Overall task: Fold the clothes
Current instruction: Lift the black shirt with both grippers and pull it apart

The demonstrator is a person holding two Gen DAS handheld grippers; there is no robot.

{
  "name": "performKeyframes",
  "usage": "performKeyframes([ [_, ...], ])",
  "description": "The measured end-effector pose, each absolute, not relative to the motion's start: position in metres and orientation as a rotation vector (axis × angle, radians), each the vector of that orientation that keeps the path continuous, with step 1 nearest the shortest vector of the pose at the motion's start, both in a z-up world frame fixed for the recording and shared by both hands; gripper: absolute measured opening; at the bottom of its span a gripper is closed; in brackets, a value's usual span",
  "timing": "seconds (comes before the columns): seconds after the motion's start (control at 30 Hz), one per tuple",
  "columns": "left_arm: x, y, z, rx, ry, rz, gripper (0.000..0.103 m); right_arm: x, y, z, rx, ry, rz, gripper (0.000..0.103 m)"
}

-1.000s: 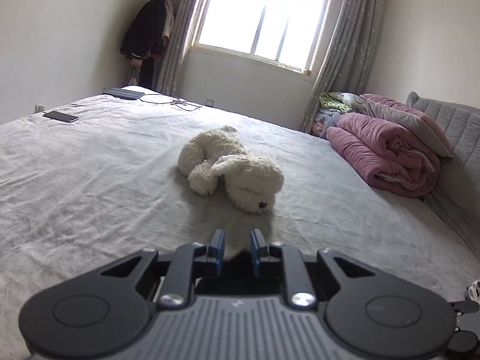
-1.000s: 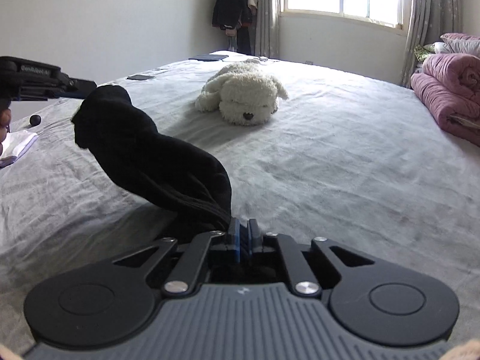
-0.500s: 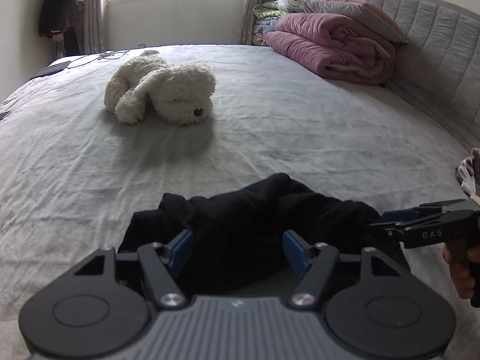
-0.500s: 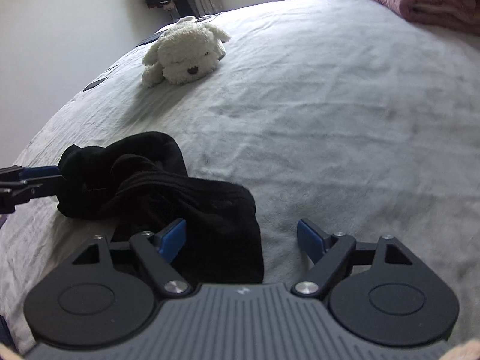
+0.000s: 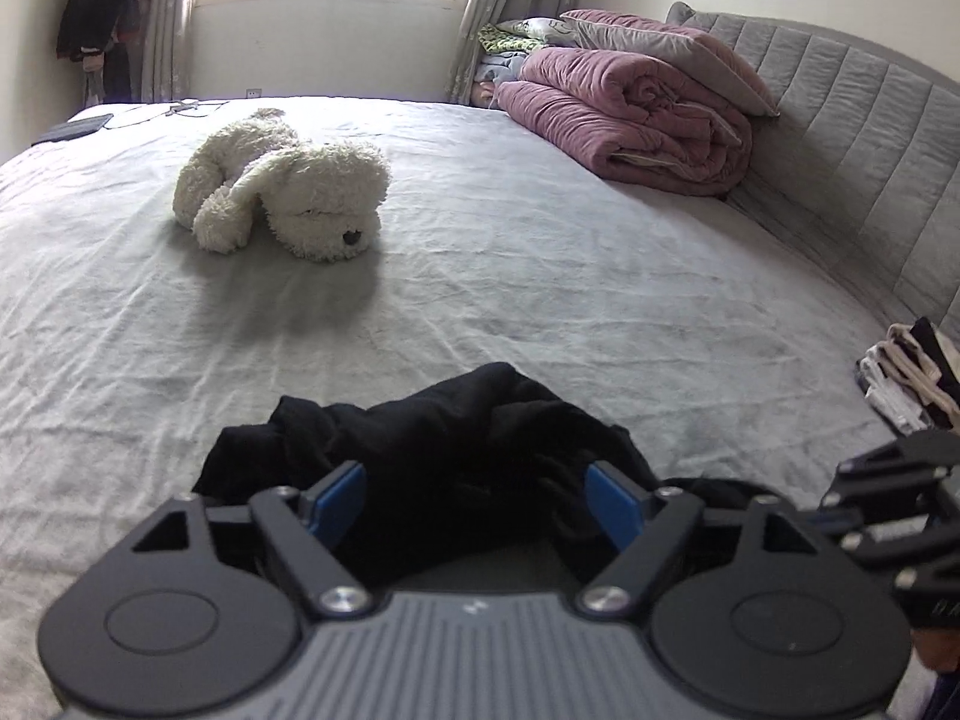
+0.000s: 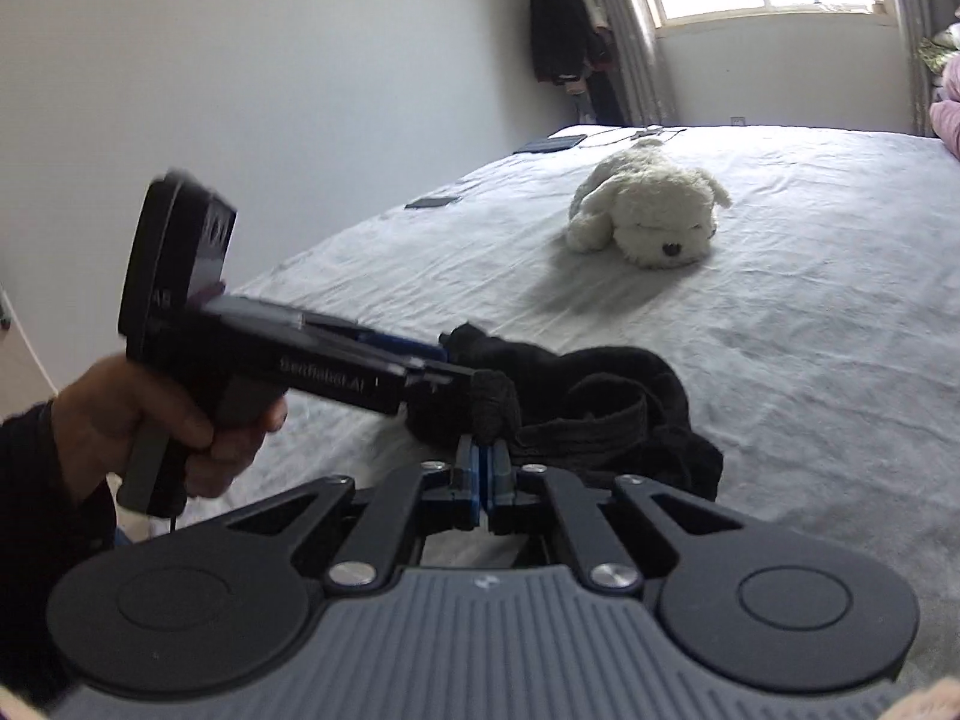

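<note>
1. Grey bedsheet (image 5: pixel 540 276) fills both views, with a white plush dog (image 5: pixel 282 198) in the upper left of the left wrist frame and a rolled pink quilt (image 5: pixel 624 114) at upper right by the headboard.
2. A black garment (image 5: pixel 456 438) lies bunched at lower centre of that frame, nearer the camera than the plush dog.
3. The left gripper (image 5: pixel 474 498) has just been opening; its jaws stand wide apart with the cloth between them, and the pads do not press on it.
4. The right gripper (image 6: pixel 485 468) has just closed and pinches a fold of the garment's edge at lower centre of its frame.
5. Judging by the crumpled heap, no fold is made yet; spreading the garment flat and folding it both remain.
</note>
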State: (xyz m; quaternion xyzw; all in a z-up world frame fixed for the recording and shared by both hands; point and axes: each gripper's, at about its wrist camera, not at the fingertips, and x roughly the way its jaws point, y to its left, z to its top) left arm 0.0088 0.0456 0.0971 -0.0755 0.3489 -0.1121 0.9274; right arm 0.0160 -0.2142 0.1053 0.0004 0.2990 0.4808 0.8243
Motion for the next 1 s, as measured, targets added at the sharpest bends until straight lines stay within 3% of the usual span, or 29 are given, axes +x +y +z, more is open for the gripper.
performKeyframes([
  [0.33,0.004,0.05,0.071,-0.498,0.84,-0.317,0.086,0.01,-0.194,0.086,-0.041,0.68,1.016,0.002],
  [0.53,0.004,0.031,0.052,-0.562,0.896,-0.33,0.049,-0.001,-0.186,0.087,-0.061,0.665,1.039,0.002],
  [0.6,0.005,0.029,0.049,-0.583,0.901,-0.329,0.018,-0.006,-0.185,0.089,-0.063,0.654,1.056,0.002],
  [0.63,0.005,0.029,0.048,-0.593,0.9,-0.325,0.012,-0.009,-0.184,0.09,-0.063,0.65,1.061,0.002],
  [1.0,-0.021,0.055,0.092,-0.477,0.719,-0.158,0.006,-0.025,-0.183,0.098,-0.091,0.597,1.109,0.004],
])
